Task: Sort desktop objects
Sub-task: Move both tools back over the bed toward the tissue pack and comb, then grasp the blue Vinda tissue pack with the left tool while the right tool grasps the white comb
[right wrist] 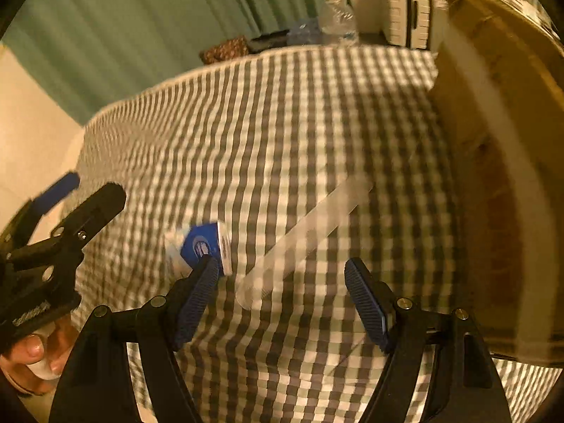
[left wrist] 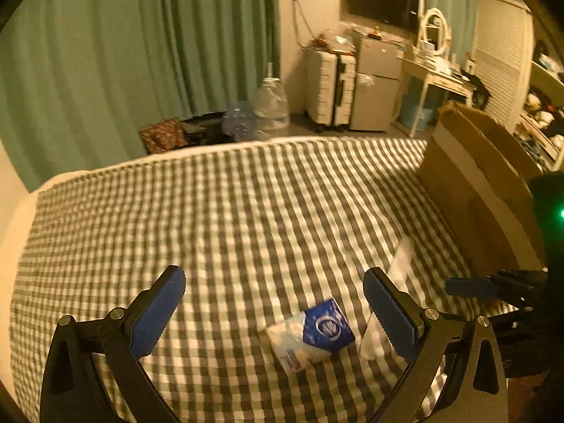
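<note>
A blue-and-white packet (left wrist: pixel 310 335) lies on the checked cloth (left wrist: pixel 229 218), just beyond and between the spread jaws of my left gripper (left wrist: pixel 278 299), which is open and holds nothing. To its right lies a clear plastic tube (left wrist: pixel 398 271), blurred. In the right wrist view the clear tube (right wrist: pixel 306 232) runs diagonally, its near end between the jaws of my open right gripper (right wrist: pixel 282 282), with no pad touching it. The packet (right wrist: pixel 204 246) sits at the tip of that gripper's left finger. My left gripper (right wrist: pixel 91 190) shows at the left edge.
An open cardboard box (left wrist: pixel 476 190) stands on the right side of the cloth, close to the right gripper (right wrist: pixel 493 176). A hand (right wrist: pixel 31 363) holds the left tool. Beyond the far edge are water bottles (left wrist: pixel 271 105), a suitcase and a small fridge.
</note>
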`<state>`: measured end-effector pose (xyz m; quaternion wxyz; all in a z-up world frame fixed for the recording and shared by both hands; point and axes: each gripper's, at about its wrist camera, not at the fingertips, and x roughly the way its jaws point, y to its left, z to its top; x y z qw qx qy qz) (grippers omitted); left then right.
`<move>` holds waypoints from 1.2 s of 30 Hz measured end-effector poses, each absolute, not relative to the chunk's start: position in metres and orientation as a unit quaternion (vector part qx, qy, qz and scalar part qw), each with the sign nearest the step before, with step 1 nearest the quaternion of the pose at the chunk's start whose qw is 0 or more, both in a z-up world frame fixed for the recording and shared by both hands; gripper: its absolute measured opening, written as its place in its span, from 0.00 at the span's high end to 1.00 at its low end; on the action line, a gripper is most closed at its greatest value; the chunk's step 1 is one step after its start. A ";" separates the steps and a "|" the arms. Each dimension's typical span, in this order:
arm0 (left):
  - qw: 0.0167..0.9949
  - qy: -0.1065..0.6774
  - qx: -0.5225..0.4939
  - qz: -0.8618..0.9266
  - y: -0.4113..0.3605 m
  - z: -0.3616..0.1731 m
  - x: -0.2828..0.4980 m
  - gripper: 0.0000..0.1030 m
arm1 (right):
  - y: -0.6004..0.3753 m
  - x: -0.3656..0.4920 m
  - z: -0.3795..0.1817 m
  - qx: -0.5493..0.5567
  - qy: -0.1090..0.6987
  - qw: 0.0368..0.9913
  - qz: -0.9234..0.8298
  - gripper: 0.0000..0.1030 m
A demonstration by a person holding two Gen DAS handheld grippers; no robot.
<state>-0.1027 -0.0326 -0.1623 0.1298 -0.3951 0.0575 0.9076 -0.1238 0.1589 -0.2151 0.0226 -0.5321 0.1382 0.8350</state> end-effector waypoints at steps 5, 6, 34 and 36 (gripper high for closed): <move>0.144 0.048 -0.411 0.899 -0.040 -0.191 -0.100 0.00 | 0.153 -0.128 -0.247 -0.562 0.147 0.044 0.813 0.32; 0.145 0.046 -0.413 0.898 -0.042 -0.195 -0.098 0.00 | 0.151 -0.128 -0.252 -0.567 0.138 0.046 0.811 0.34; 0.180 0.060 -0.462 0.867 -0.048 -0.240 -0.110 0.00 | 0.128 -0.114 -0.295 -0.539 0.018 0.004 0.842 0.58; 0.186 0.068 -0.457 0.867 -0.044 -0.242 -0.105 0.00 | 0.137 -0.111 -0.292 -0.539 0.021 0.007 0.842 0.72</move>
